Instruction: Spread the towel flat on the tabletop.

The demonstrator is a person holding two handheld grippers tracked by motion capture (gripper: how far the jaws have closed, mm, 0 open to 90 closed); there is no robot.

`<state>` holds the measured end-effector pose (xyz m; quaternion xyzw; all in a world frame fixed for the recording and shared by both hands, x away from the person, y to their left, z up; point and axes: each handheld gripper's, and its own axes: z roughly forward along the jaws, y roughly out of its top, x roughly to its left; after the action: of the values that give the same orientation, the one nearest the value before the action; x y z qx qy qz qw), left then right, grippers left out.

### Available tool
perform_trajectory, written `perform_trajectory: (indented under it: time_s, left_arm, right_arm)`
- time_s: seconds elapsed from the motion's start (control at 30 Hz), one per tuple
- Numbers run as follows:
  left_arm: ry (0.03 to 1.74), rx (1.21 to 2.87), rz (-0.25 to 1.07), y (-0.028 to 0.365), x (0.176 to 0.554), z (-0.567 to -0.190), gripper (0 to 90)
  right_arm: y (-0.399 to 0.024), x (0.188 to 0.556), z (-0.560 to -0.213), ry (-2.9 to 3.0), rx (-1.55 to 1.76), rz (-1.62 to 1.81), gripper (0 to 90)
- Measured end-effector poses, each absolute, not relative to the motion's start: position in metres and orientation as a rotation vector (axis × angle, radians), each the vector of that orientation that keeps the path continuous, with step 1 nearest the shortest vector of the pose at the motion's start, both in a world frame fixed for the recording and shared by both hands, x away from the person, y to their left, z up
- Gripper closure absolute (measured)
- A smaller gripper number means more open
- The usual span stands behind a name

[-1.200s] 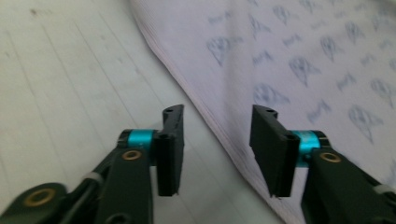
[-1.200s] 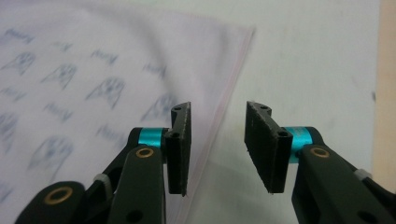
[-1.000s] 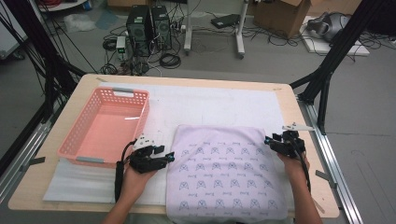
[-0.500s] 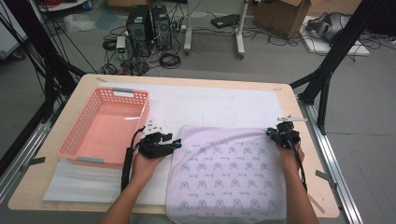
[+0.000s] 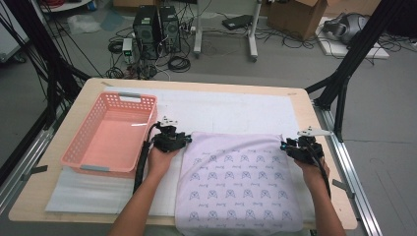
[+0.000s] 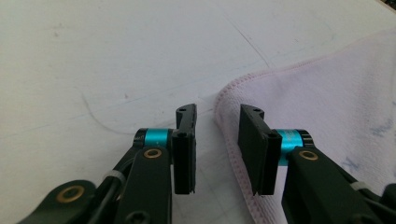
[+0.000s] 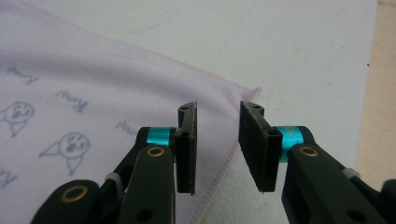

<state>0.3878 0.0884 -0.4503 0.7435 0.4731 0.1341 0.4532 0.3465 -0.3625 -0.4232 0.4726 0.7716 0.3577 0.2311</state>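
Two grippers sit at the far corners of a pale pink cloth [image 5: 239, 183] printed with small blue cartoon faces, spread flat on the white mat [image 5: 231, 109] at the near middle of the table [image 5: 305, 105], its near edge hanging over the table's front. Left gripper [image 5: 173, 139] is at the cloth's far left corner, just right of the pink basket [image 5: 109, 135]; in the left gripper view the jaws of the left gripper [image 6: 217, 142] stand partly apart, having just been closing, with the stitched rounded corner edge of the cloth [image 6: 327, 102] in the gap between them, pads not pressing on it. Right gripper [image 5: 294, 146] is at the far right corner; in the right gripper view the jaws of the right gripper [image 7: 217, 142] are partly apart too, having just opened a little, straddling the hemmed corner of the cloth [image 7: 93, 102], nothing pinched. Both hold nothing. Cloth lies flat, not lifted. The basket sits on the left part of the table, apart from the cloth. Person's forearms come in from the bottom edge.
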Motion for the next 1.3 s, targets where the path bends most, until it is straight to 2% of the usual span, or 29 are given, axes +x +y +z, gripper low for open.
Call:
perform_trajectory:
  time_s: [0.13, 0.23, 0.33, 0.5, 0.6, 0.73, 0.77, 0.83, 1.03, 1.07, 1.13, 1.27, 1.3]
  left_arm:
    - [1.162, 1.875, 0.377, 0.078, 0.386, -0.452, 59.0]
    - [1.1, 1.94, 0.433, 0.071, 0.382, -0.451, 57.9]
    - [1.023, 2.016, 0.476, 0.06, 0.38, -0.451, 61.0]
    - [0.999, 2.04, 0.455, 0.052, 0.379, -0.45, 83.7]
    - [1.063, 2.03, 0.5, 0.054, 0.38, -0.447, 85.9]
    - [1.238, 1.926, 0.567, 0.079, 0.388, -0.443, 85.7]
    - [1.242, 1.923, 0.585, 0.082, 0.388, -0.443, 84.2]
    - [1.259, 1.884, 0.562, 0.088, 0.389, -0.442, 69.6]
    - [1.196, 1.857, 0.47, 0.088, 0.382, -0.445, 61.8]
    - [1.189, 1.857, 0.453, 0.088, 0.382, -0.447, 61.4]
    - [1.184, 1.844, 0.436, 0.088, 0.38, -0.449, 58.0]
    - [1.146, 1.8, 0.421, 0.093, 0.375, -0.449, 53.9]
    - [1.127, 1.777, 0.412, 0.095, 0.372, -0.447, 52.6]
  right_arm:
    - [-0.367, 0.343, -0.422, 2.119, 1.301, 0.989, 67.1]
    - [-0.367, 0.342, -0.422, 2.117, 1.314, 0.992, 67.1]
    - [-0.364, 0.342, -0.423, 2.127, 1.303, 0.986, 67.2]
    - [-0.361, 0.343, -0.424, 2.137, 1.306, 0.983, 67.6]
    - [-0.361, 0.343, -0.424, 2.134, 1.316, 0.982, 67.8]
    - [-0.362, 0.343, -0.424, 2.119, 1.325, 0.98, 67.8]
    - [-0.362, 0.344, -0.425, 2.118, 1.323, 0.976, 67.7]
    - [-0.362, 0.345, -0.426, 2.113, 1.333, 0.977, 67.3]
    - [-0.357, 0.356, -0.438, 2.133, 1.375, 0.938, 66.3]
    - [-0.355, 0.357, -0.441, 2.142, 1.384, 0.91, 69.5]
    - [-0.355, 0.357, -0.444, 2.142, 1.372, 0.916, 87.3]
    - [-0.357, 0.358, -0.444, 2.073, 1.393, 0.841, 86.3]
    - [-0.36, 0.359, -0.444, 2.044, 1.43, 0.857, 78.9]
